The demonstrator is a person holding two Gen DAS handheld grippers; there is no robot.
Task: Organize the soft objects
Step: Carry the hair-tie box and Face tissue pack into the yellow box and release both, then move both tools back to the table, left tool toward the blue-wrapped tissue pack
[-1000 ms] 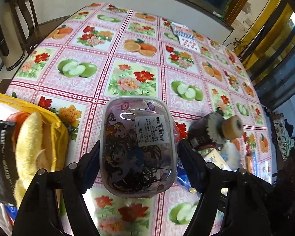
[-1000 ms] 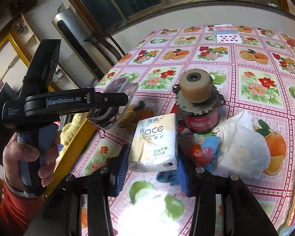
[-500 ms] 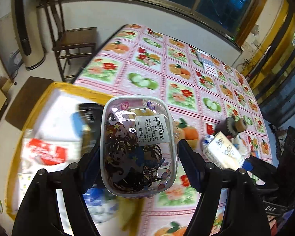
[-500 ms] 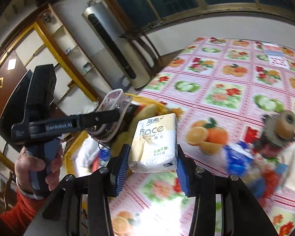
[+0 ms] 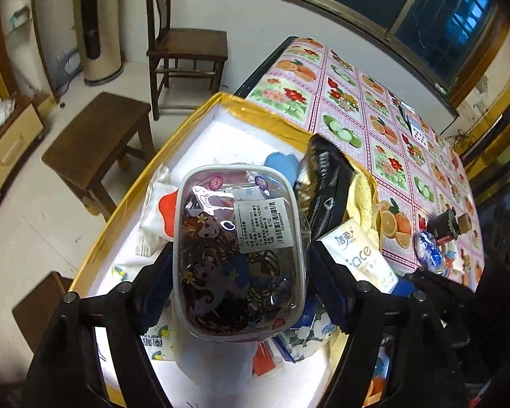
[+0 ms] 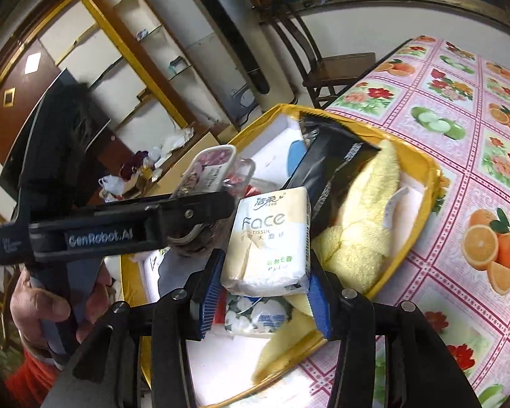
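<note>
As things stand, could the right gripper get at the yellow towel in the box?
Probably not yet. The right gripper is shut on the tissue pack, so its jaws are occupied. The yellow towel itself lies exposed just beyond it in the yellow-rimmed box.

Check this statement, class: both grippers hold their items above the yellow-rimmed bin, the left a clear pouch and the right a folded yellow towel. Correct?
Not quite. The right gripper holds a tissue pack, as the right wrist view shows; the yellow towel already lies in the bin. The left gripper does hold the clear pouch.
</note>
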